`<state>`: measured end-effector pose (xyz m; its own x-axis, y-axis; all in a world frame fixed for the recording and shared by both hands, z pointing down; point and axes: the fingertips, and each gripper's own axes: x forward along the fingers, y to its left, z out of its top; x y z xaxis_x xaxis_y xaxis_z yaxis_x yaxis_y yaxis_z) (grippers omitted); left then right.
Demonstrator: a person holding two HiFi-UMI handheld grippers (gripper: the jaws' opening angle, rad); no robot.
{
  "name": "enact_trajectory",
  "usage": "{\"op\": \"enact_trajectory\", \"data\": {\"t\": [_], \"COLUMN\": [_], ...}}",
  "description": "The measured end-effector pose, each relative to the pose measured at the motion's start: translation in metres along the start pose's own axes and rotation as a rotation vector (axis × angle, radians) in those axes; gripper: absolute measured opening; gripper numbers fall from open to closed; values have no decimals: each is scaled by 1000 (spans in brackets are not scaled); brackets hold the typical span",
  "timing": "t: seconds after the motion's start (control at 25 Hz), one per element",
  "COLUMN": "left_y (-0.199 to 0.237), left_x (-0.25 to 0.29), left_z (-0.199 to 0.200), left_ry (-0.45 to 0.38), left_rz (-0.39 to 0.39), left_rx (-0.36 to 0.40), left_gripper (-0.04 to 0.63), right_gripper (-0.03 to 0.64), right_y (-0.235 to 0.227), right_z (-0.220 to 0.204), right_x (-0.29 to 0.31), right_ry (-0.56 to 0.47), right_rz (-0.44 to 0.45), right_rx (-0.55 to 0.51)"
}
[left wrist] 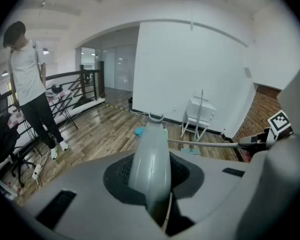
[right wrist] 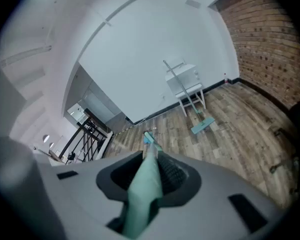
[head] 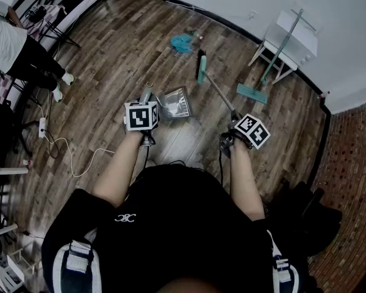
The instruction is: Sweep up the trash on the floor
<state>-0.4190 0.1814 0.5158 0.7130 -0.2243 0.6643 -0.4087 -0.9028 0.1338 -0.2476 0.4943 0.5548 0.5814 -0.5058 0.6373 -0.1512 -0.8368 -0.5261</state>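
Past dustpan (head: 175,104) and broom (head: 202,68), teal trash (head: 182,42) lies blurred (kind unclear).

Both arms reached forward and down, each gripper clamped on a handle.

The left forearm (head: 119,170) and the right forearm (head: 244,182) were bare below black sleeves and stretched ahead of the torso, well apart. The left gripper (left wrist: 151,181) had its jaws closed on a grey handle (left wrist: 150,154), with its marker cube (head: 141,116) facing up. The right gripper (right wrist: 149,179), further out to the side, had its jaws closed on a green handle (right wrist: 145,189), and its marker cube (head: 252,131) was tilted.
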Motion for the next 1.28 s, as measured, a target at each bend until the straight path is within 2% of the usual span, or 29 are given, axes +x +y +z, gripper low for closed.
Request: {"op": "enact_trajectory", "data": {"t": [0.28, 0.44, 0.6, 1.08, 1.28], "left_y": [-1, 9, 24, 131, 175], "left_x": [1, 4, 7, 6, 19], "left_z": [-1, 2, -2, 6, 9], "left_ry": [6, 14, 16, 2, 6], "left_rz": [-27, -31, -50, -66, -40], "left_rx": [-14, -20, -30, -49, -71], "left_gripper": [67, 67, 67, 67, 67], "right_gripper": [100, 100, 100, 100, 100], "right_y": [4, 13, 25, 81, 107], "right_z": [-6, -12, -21, -58, -62], "right_x": [-7, -3, -2, 0, 17], "right_ry": [-7, -16, -24, -86, -86], "right_rz": [-3, 14, 2, -55, -67], "right_rx": [-5, 25, 11, 83, 47]}}
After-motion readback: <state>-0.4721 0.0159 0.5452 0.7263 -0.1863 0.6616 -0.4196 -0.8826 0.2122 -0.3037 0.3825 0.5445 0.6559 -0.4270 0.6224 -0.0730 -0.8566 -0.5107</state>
